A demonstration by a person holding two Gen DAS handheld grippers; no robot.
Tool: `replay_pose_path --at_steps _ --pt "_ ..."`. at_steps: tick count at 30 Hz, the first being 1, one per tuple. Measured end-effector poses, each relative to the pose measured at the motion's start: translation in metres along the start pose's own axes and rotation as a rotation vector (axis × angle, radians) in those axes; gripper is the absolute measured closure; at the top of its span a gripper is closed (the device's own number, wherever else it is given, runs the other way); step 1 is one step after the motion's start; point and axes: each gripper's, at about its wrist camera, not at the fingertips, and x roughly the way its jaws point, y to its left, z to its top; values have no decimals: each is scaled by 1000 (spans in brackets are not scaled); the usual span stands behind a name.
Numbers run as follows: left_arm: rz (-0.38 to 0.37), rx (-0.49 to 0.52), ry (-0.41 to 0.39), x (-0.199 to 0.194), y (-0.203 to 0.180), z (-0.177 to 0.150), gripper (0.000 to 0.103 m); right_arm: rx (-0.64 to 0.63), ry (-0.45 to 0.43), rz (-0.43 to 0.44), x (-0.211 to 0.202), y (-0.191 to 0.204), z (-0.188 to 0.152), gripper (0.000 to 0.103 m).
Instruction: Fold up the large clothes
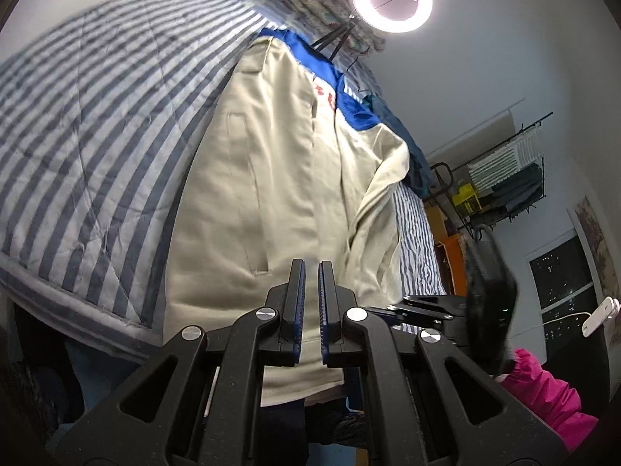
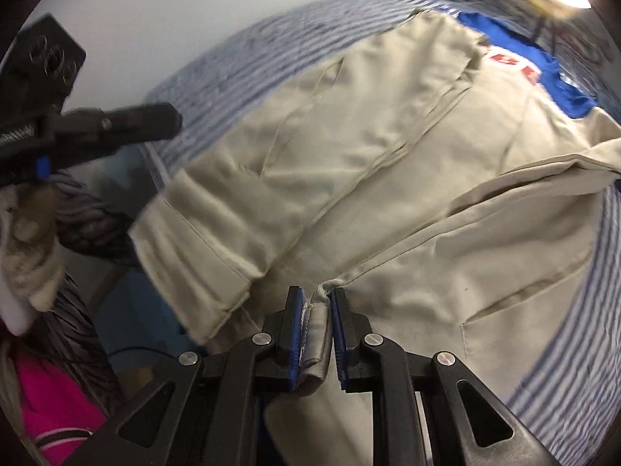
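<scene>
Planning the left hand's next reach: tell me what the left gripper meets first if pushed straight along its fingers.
Most likely the beige jacket spread on the striped quilt; the shut left gripper holds nothing.

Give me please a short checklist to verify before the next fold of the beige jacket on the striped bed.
1. Right gripper pinches the beige jacket hem: ok.
2. Left gripper holds fabric: not ok, jaws shut on nothing.
3. Jacket lies flat on the striped quilt: not ok, the near hem hangs over the edge.
4. Sleeve tucked in: cannot tell.
</scene>
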Motion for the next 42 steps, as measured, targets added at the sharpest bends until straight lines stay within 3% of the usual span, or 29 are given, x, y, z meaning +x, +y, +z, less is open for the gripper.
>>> replay_pose_path --at_steps 3,4,5,6,7,10,13,18,22,27,35,41,42 --pt "-8 4 36 11 -2 -5 100 91 -5 117 -7 -15 -2 74" --pt "-10 12 50 16 -4 -6 93 103 -13 144 -12 -18 -4 67" --pt "-13 15 59 19 -6 -8 87 119 -44 176 -24 -22 -8 66" --pt "-20 18 70 23 -9 -11 72 127 -72 196 -36 -27 -12 66" --pt "-29 20 79 28 -13 -13 63 134 -91 210 -44 -31 -15 64" --pt "-44 59 110 42 -26 -17 63 194 -177 248 -74 -56 -30 51" --pt "-59 93 154 60 -42 -20 61 286 -243 254 -91 -86 -37 46" --pt "-23 154 206 88 -65 -22 53 458 -329 170 -106 -146 -34 43" --pt "65 223 238 111 -72 -25 53 607 -401 152 -111 -207 -24 34" --pt "85 230 282 134 -67 -27 53 758 -474 136 -103 -279 -8 29" --pt "72 265 317 147 -65 -29 53 933 -580 166 -79 -350 13 29" --pt "62 276 347 157 -68 -27 86 957 -624 218 -70 -367 34 34" --pt "53 268 351 157 -68 -27 90 944 -624 214 -71 -366 41 47"
